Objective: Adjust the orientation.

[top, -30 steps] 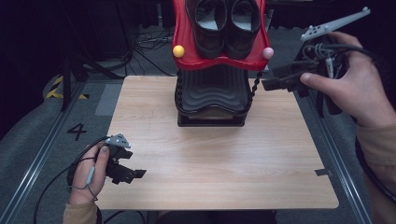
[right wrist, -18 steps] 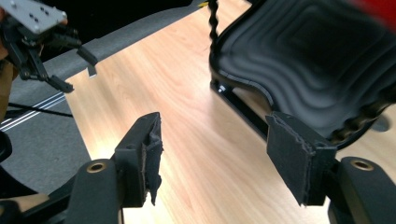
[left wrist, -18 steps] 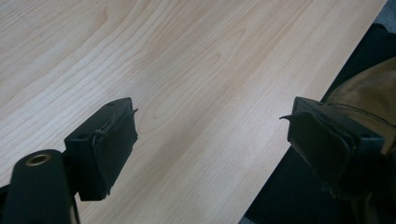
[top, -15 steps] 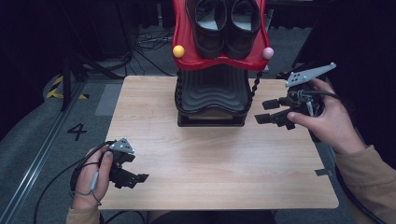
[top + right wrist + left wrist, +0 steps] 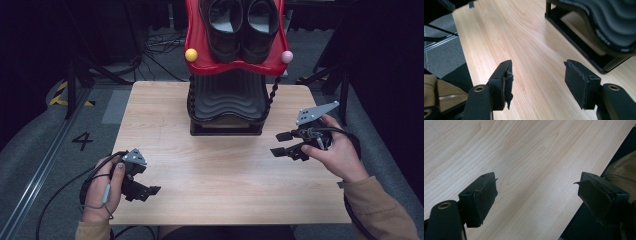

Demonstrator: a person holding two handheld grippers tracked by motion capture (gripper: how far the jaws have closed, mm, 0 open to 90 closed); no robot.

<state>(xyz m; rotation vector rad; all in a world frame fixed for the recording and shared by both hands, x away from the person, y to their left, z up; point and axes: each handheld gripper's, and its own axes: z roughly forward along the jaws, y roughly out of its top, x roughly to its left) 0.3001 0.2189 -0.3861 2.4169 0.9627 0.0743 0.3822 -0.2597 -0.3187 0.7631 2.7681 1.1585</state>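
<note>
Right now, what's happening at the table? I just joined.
A person holds a gripper in each hand over a wooden table. The right gripper has come down to table height beside the black stand, jaws open with nothing between them, though just closing slightly. The left gripper rests near the front left corner, also open and empty. A pair of black shoes sits untouched on the red tray on top of the stand.

A black "4" (image 5: 82, 141) seemingly marked on the grey floor (image 5: 35, 150).
</note>
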